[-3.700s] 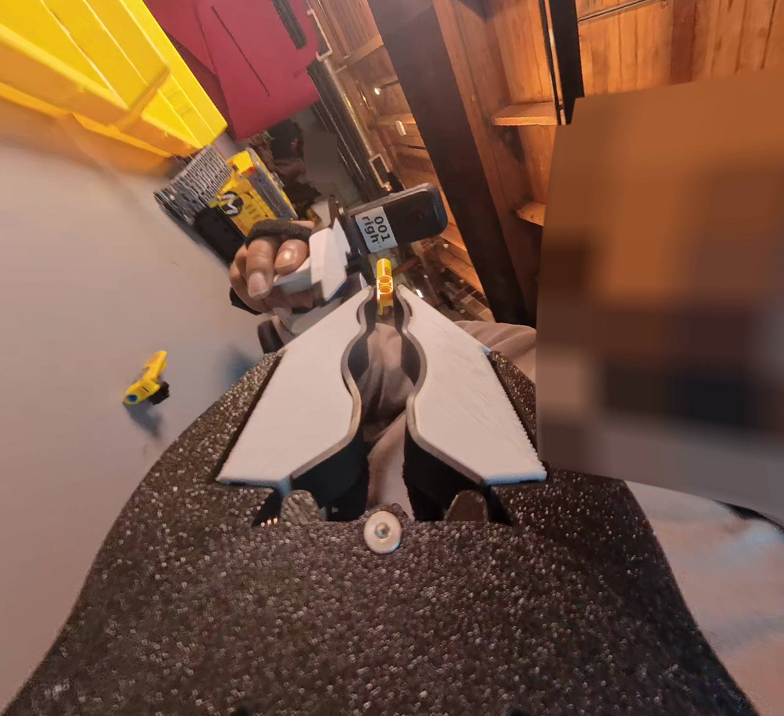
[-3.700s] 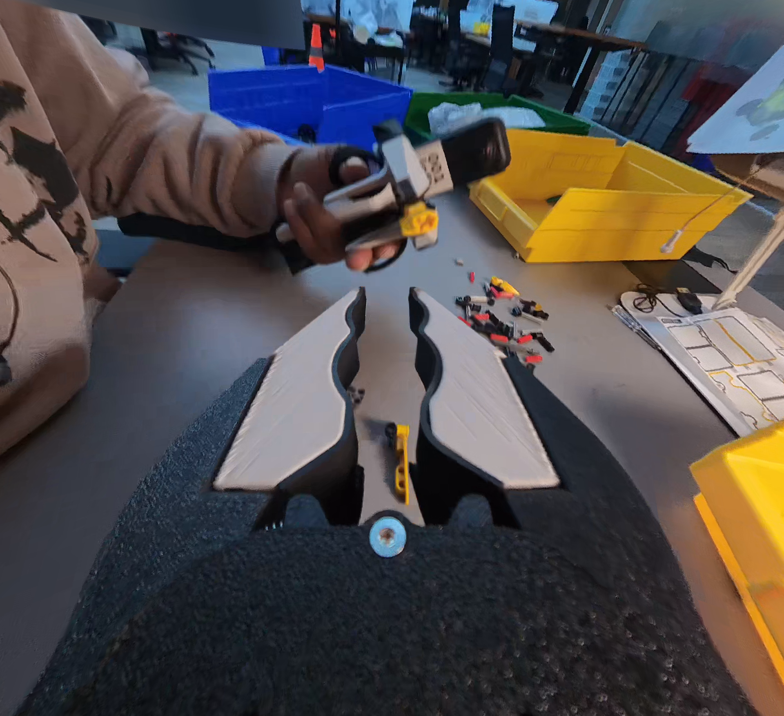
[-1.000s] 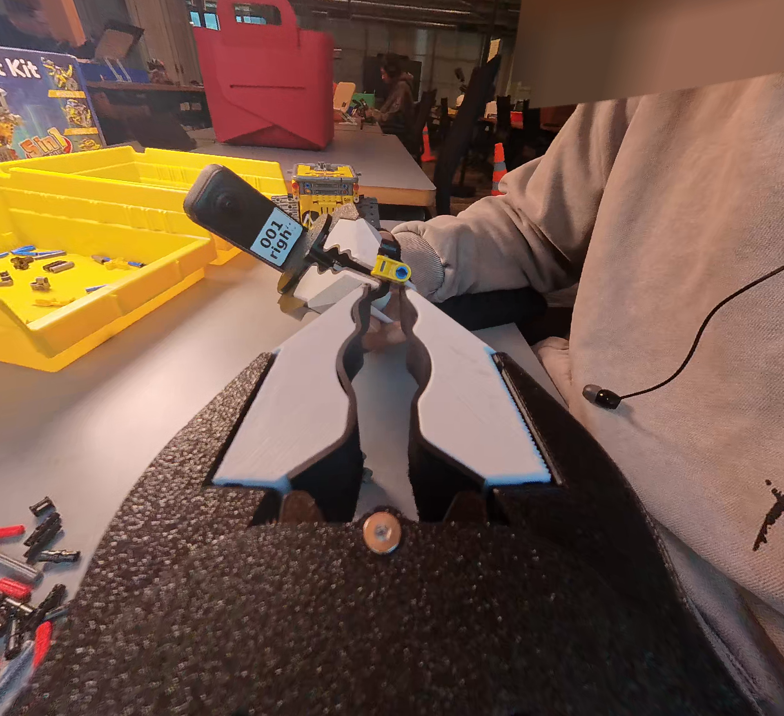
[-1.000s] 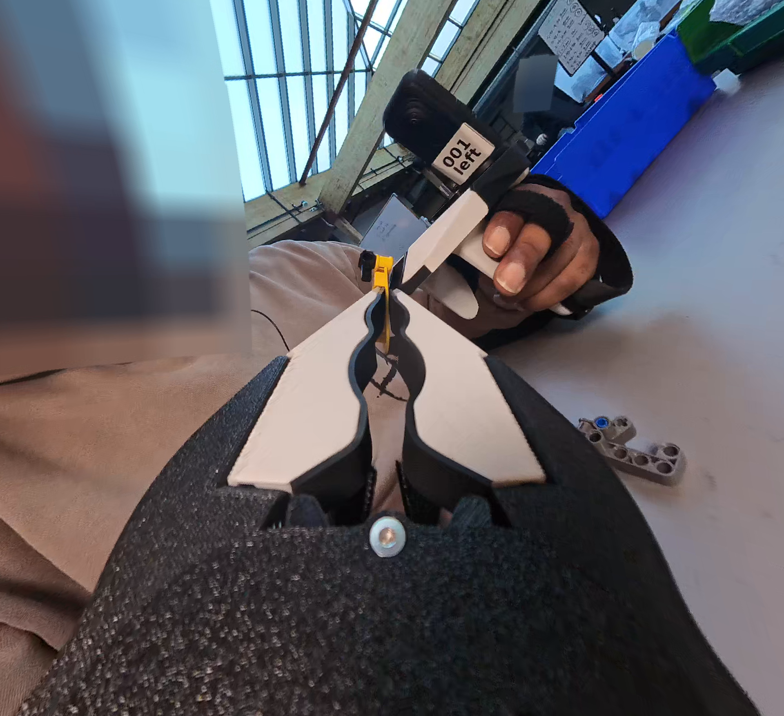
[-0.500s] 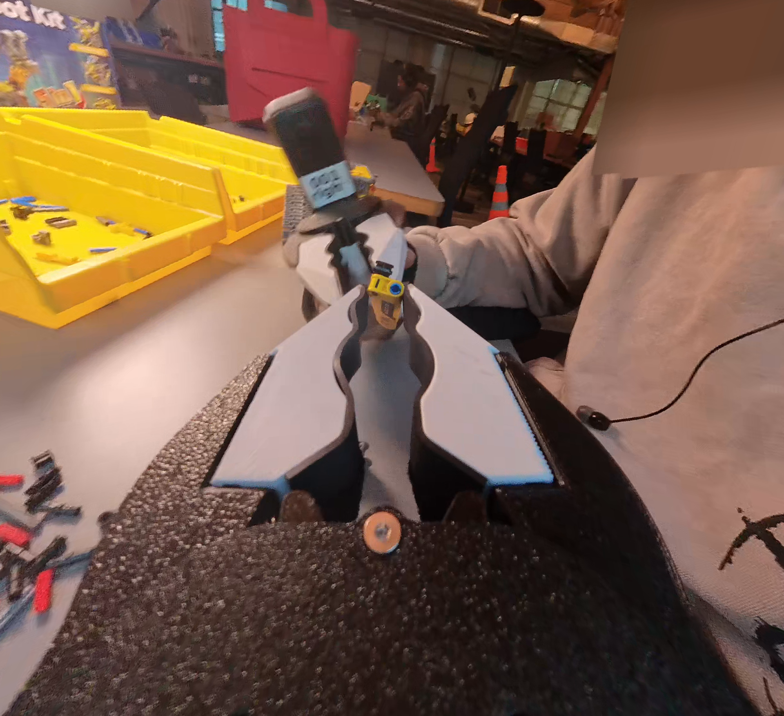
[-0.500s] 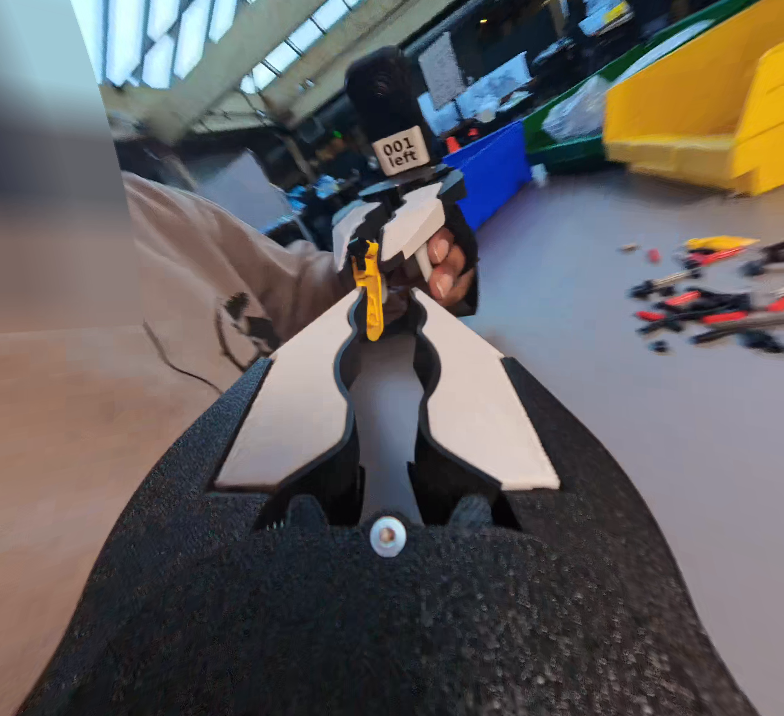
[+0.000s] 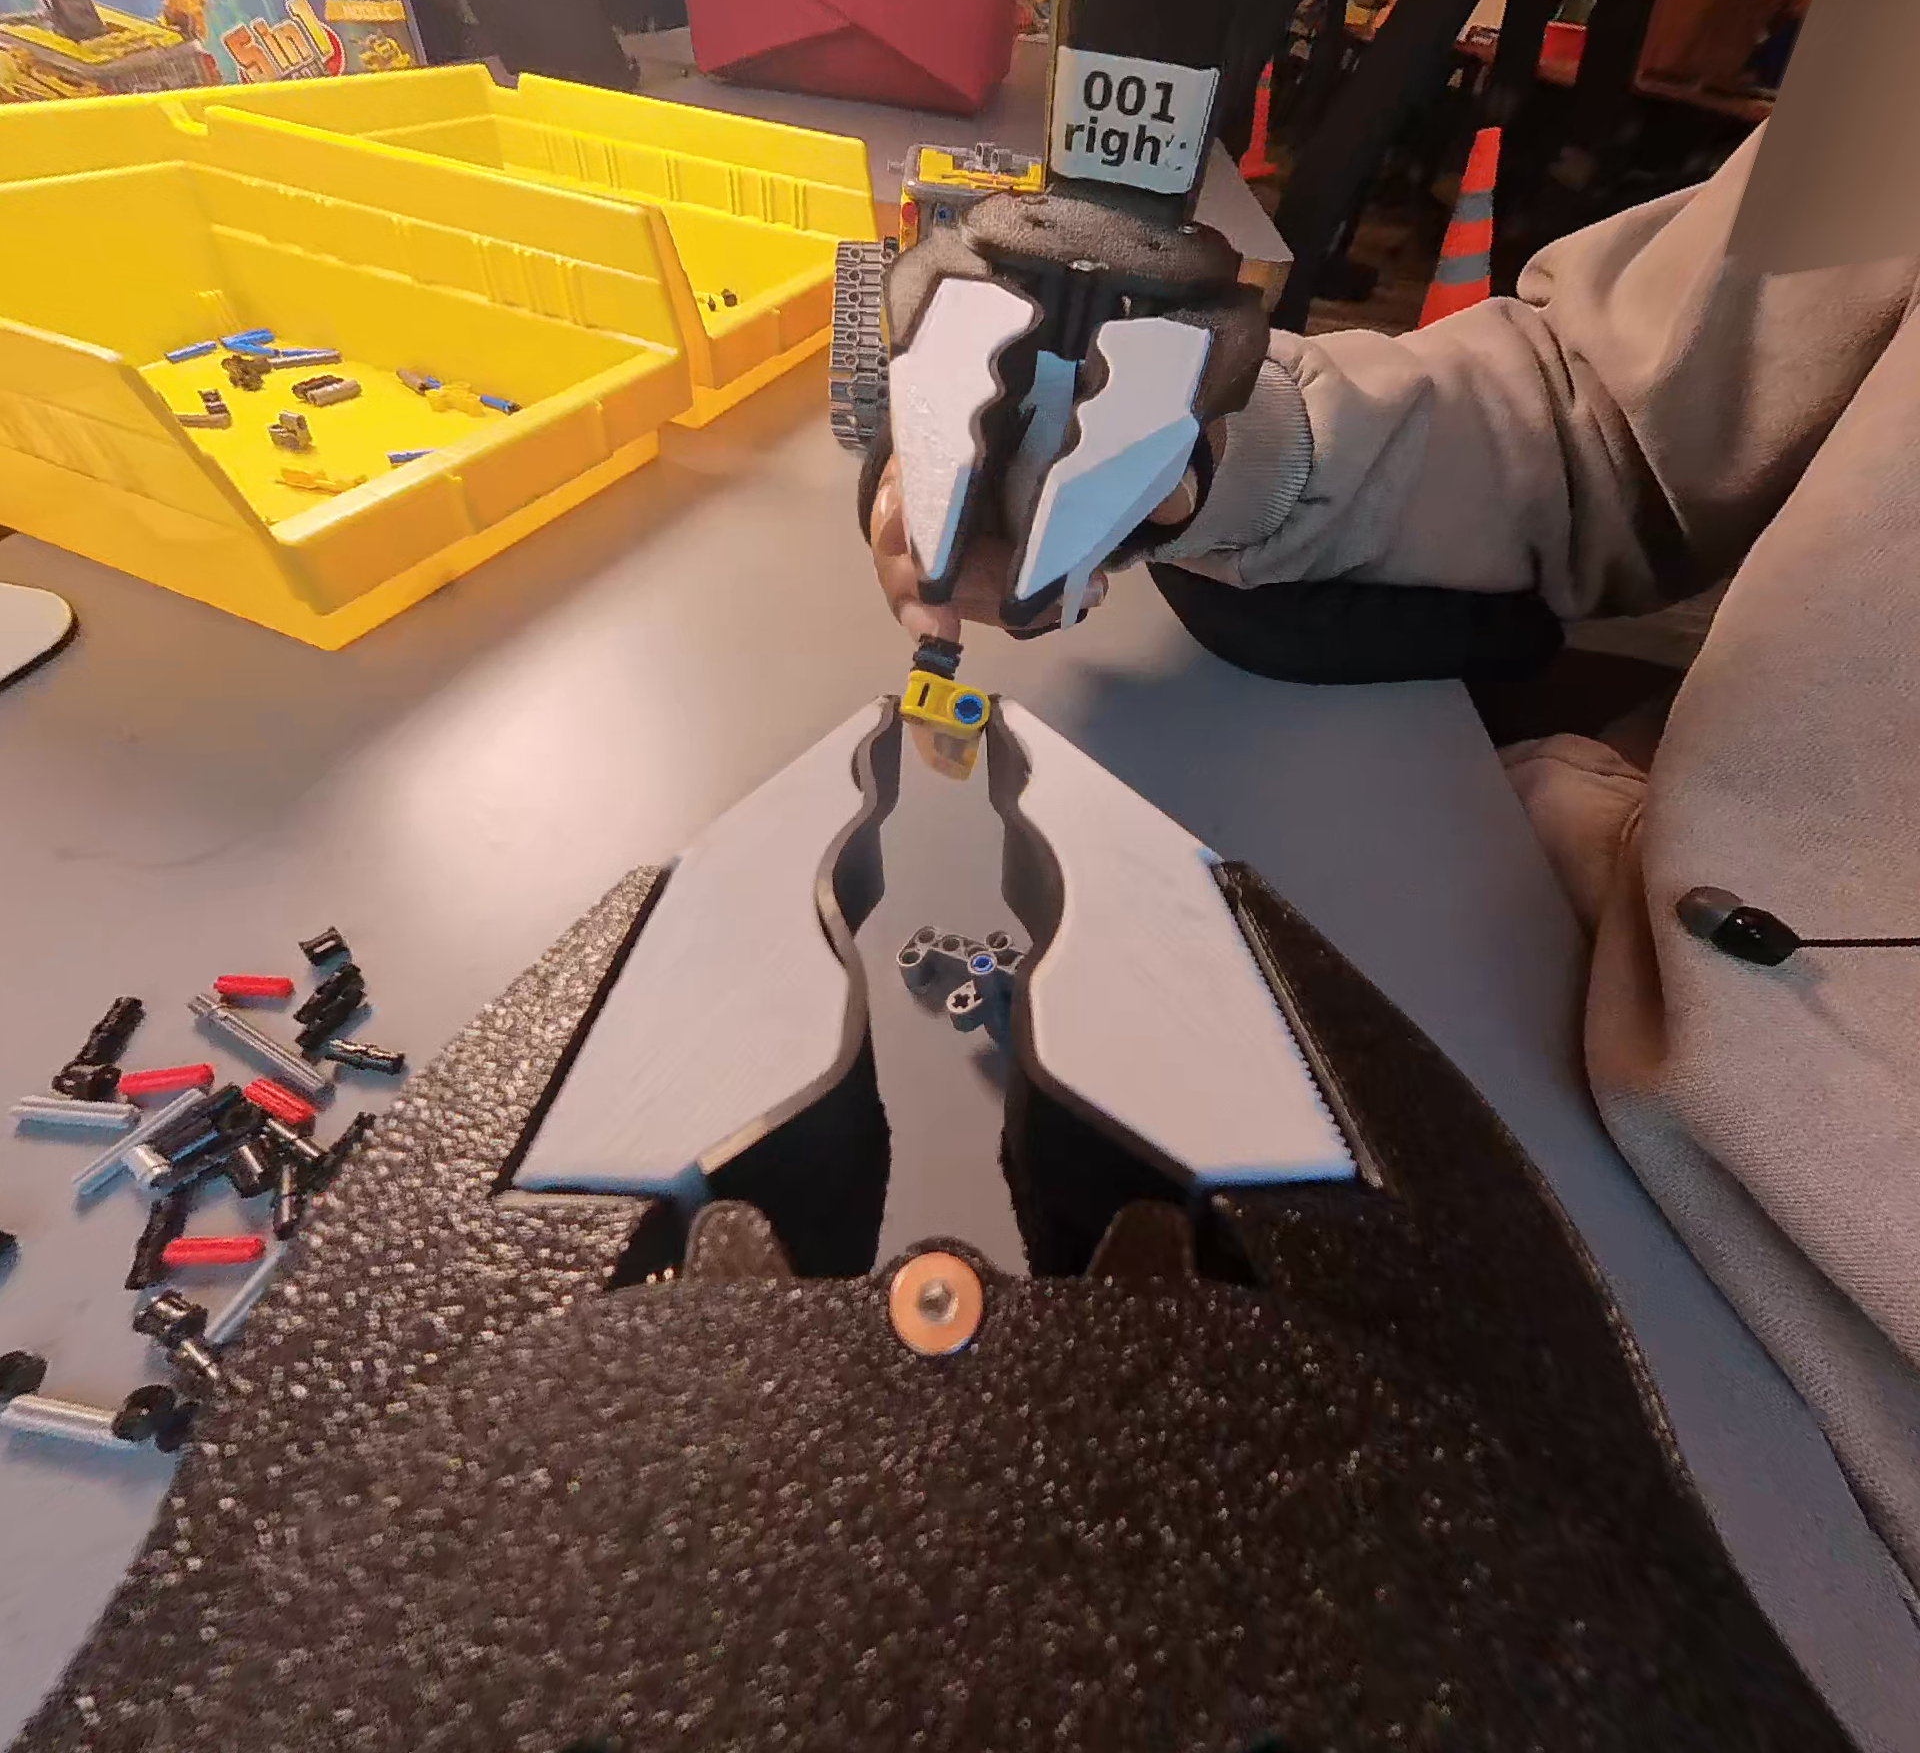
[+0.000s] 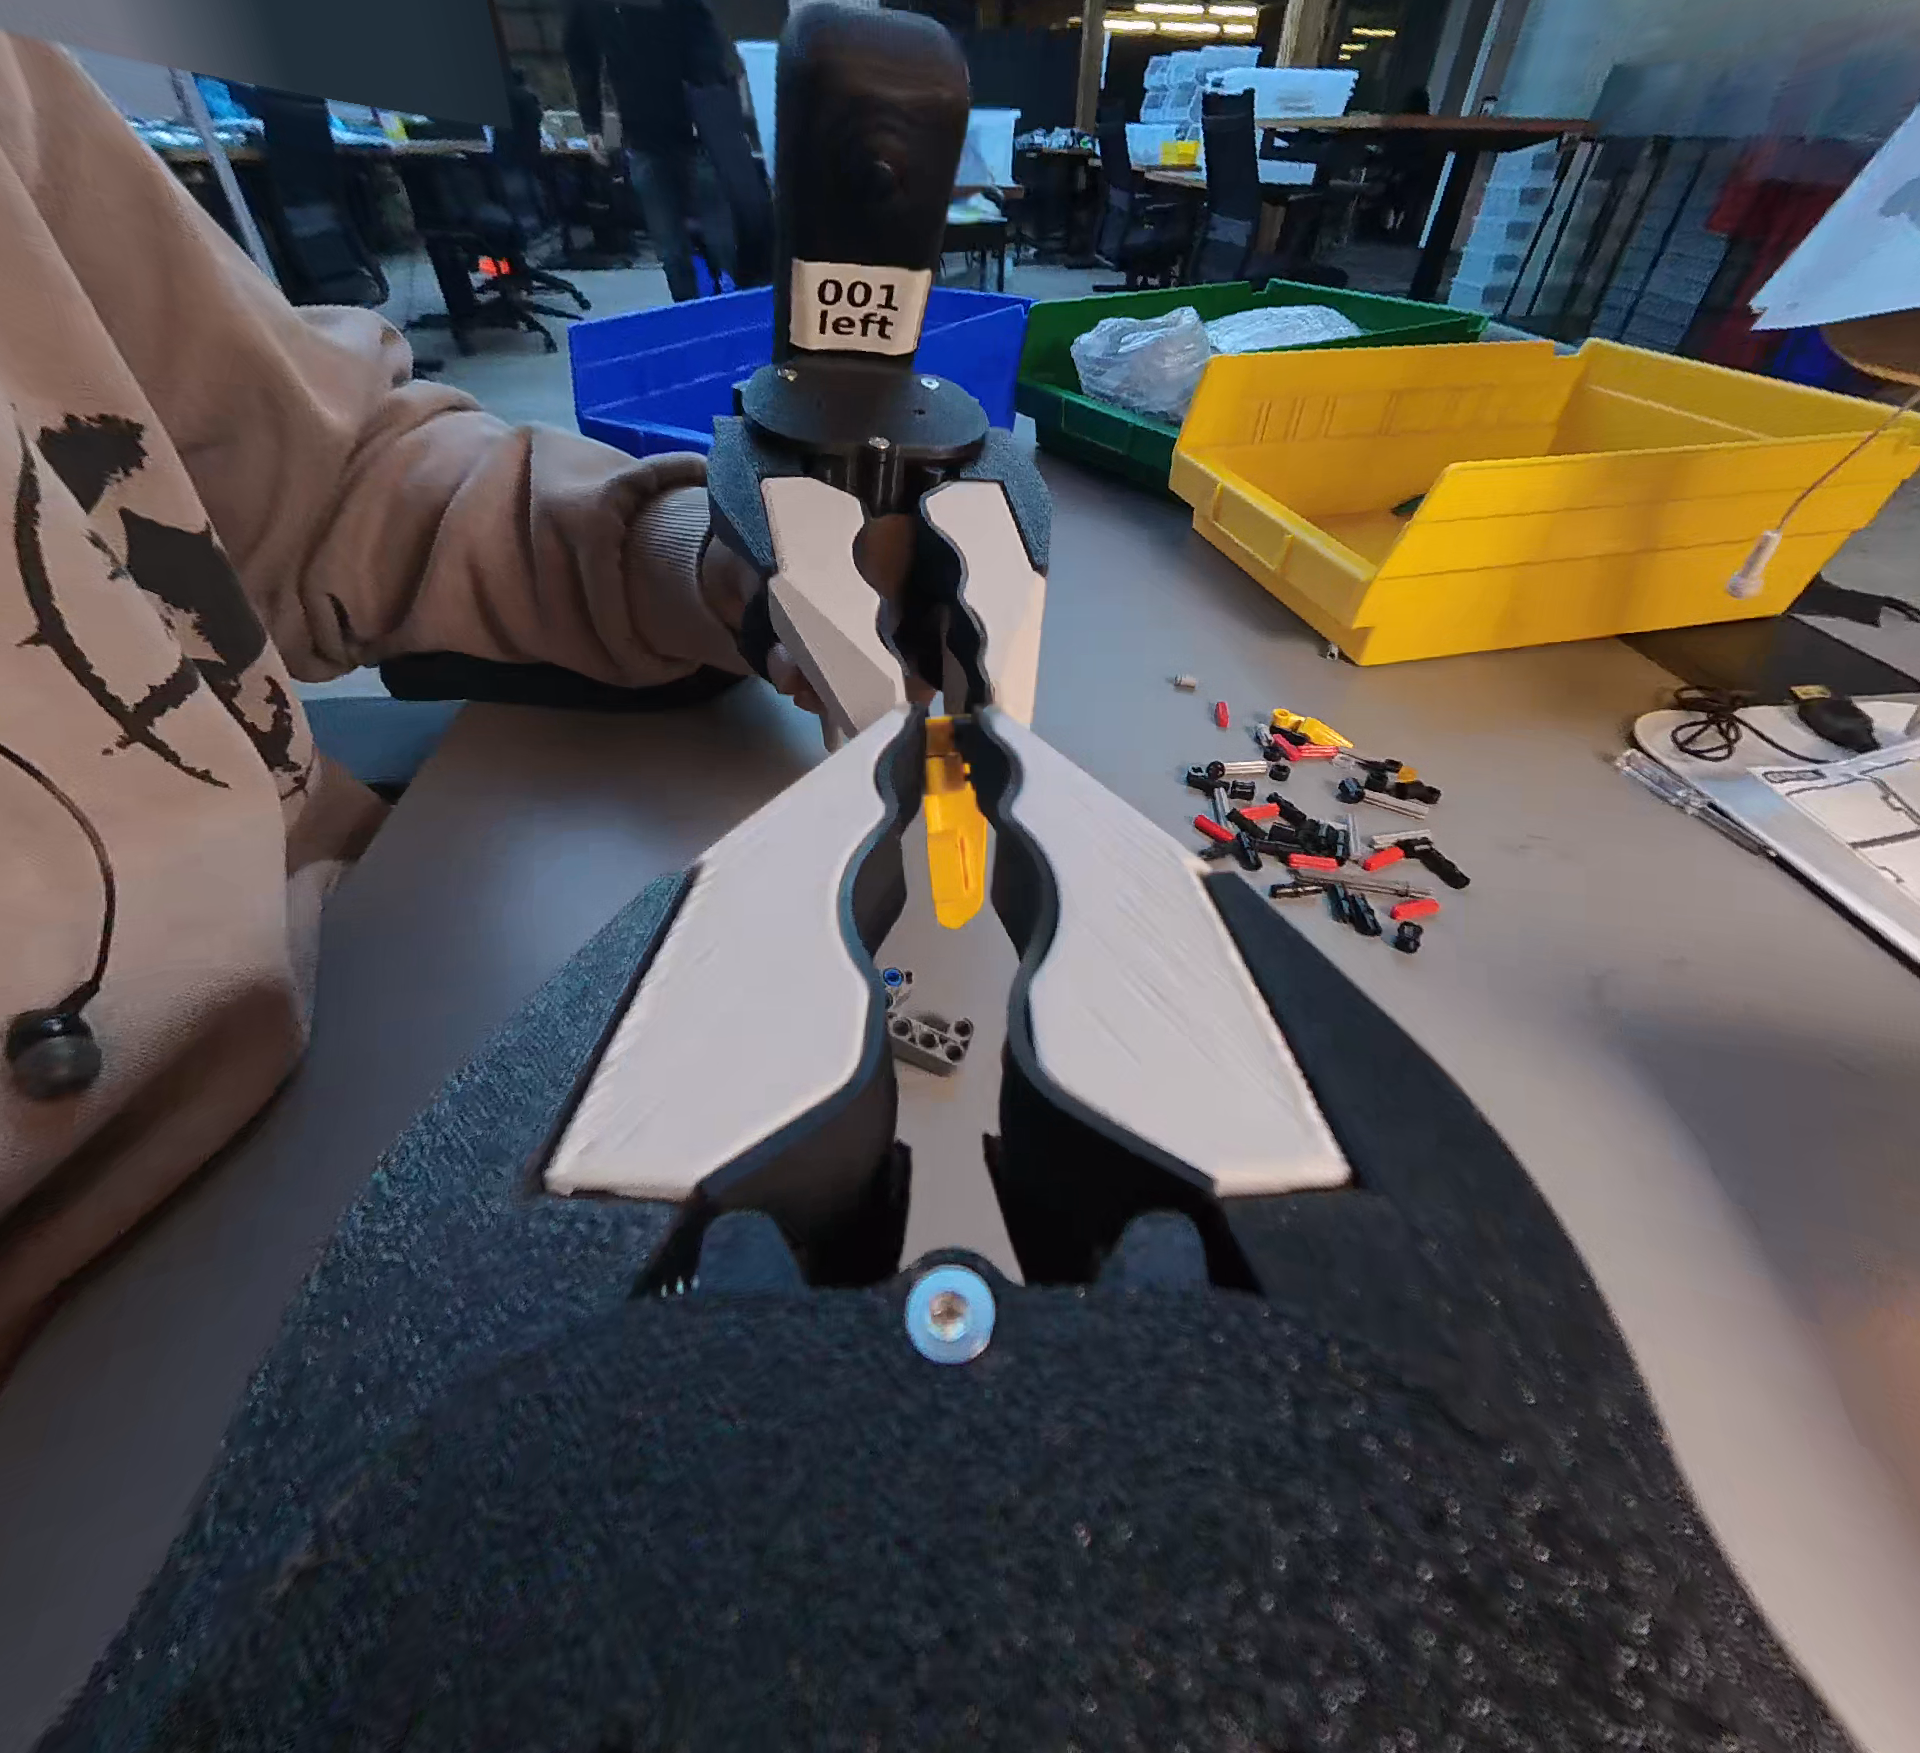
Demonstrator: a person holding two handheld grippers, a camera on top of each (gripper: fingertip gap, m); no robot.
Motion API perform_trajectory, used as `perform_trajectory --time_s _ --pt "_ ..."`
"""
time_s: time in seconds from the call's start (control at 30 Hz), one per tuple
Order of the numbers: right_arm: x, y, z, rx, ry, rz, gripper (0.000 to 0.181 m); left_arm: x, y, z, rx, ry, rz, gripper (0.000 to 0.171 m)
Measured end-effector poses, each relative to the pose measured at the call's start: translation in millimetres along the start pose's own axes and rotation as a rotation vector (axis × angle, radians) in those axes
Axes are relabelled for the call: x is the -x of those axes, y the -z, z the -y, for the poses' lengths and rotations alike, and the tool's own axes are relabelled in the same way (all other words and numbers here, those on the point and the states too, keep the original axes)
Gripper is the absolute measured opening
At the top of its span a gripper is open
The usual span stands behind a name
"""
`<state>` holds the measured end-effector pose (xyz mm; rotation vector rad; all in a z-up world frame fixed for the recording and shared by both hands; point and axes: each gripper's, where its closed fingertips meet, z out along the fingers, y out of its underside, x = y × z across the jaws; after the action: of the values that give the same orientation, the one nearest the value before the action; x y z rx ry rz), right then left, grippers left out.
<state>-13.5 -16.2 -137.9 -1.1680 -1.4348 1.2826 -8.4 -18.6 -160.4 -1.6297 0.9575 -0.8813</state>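
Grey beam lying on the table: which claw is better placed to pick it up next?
Right, I'd judge. The right claw stands open and empty near the grey beam, while the left claw is shut on the yellow piece.

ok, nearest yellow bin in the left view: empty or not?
Not empty. The bin has a scatter of small blue, black and grey parts lying on its floor, far from full.

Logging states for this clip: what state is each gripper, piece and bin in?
left gripper, shut on yellow piece
right gripper, at the same piece, grip unclear
grey piece, lying flat on table
small parts, scattered loose
yellow bin, open, few parts inside
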Motion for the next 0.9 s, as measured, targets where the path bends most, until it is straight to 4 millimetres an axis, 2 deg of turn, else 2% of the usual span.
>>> perform_trajectory --time_s 0.1,0.27,0.6,0.67,0.8,0.9 --pt "0 -3 -11 0.055 0.030 -0.008 0.010 -3 -1 0 0.008 -0.016 -0.003 0.016" --pt "3 -6 -13 0.062 0.027 -0.002 0.008 -7 -2 -3 0.033 -0.034 -0.014 0.016" --pt "9 -6 -11 0.049 0.017 0.039 0.005 -14 -2 -1 0.006 -0.024 -0.060 0.016" --pt "11 -6 -11 0.049 -0.014 0.063 0.005 -17 -2 -1 -0.004 -0.039 -0.071 0.021" --pt "16 -6 -12 0.058 -0.040 0.100 0.005 -21 -3 -2 0.001 -0.022 -0.108 0.016" --pt "14 -6 -5 0.023 -0.062 0.084 0.004 -20 0 7 -0.039 0.015 -0.114 0.015"
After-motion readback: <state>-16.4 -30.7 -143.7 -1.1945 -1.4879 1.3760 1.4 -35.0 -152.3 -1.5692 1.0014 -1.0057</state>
